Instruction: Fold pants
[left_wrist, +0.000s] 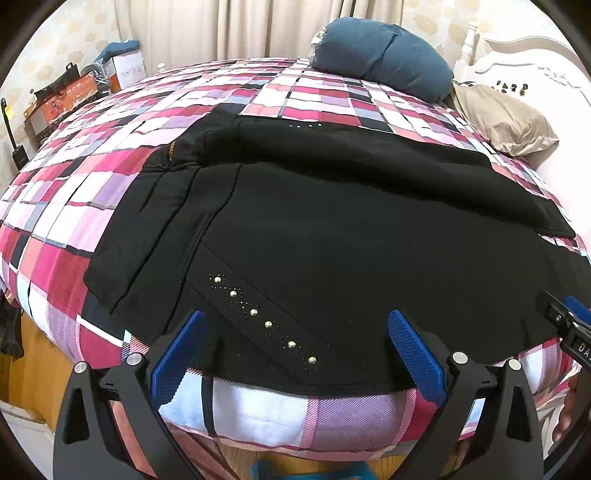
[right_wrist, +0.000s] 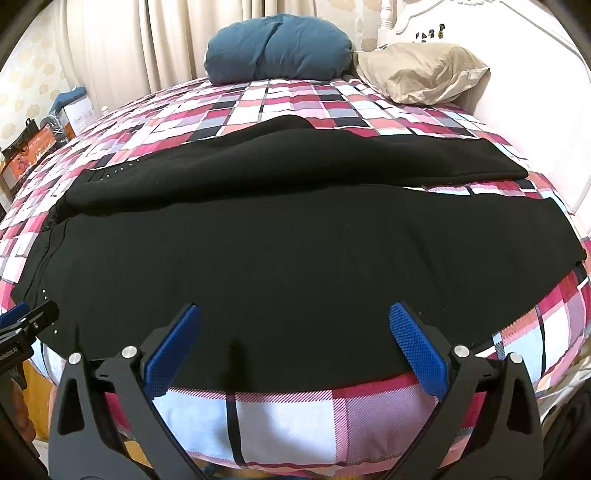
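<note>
Black pants (left_wrist: 314, 229) with gold studs lie spread across the checked bedspread (left_wrist: 92, 206), waistband to the left, legs running right. They also fill the right wrist view (right_wrist: 295, 251). My left gripper (left_wrist: 295, 321) is open, its blue pads straddling the near hem edge by the studs, holding nothing. My right gripper (right_wrist: 295, 314) is open over the near edge of the leg, holding nothing. Each gripper's tip shows at the edge of the other's view.
A blue pillow (left_wrist: 380, 55) and a beige pillow (left_wrist: 506, 118) lie at the head of the bed by the white headboard (left_wrist: 535, 62). Boxes (left_wrist: 66, 96) stand beyond the far left side. Curtains hang behind. The bed's near edge drops off below the grippers.
</note>
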